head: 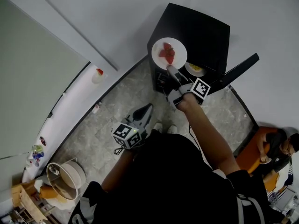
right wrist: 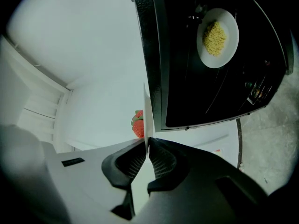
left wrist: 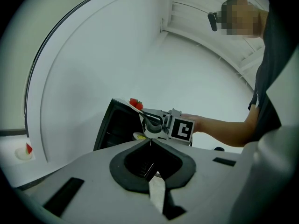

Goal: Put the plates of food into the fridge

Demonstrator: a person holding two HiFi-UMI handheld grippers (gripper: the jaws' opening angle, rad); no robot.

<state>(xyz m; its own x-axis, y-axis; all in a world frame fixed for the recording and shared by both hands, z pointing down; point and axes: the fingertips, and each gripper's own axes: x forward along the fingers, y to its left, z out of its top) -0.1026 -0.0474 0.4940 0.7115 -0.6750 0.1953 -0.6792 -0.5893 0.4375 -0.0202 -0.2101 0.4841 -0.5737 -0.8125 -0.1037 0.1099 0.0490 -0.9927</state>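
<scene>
A white plate of strawberries hangs in front of the top of the open black fridge. My right gripper is shut on the plate's near rim. In the right gripper view the rim shows as a thin white edge between the pads, with a strawberry to its left. A second plate with yellow food lies on a shelf inside the fridge. My left gripper is lower, over the floor. Its tips meet with nothing between them.
The fridge door swings open to the right. A white counter along the left wall carries a cup and small items. A round bin stands at the lower left. A person sits at the lower right.
</scene>
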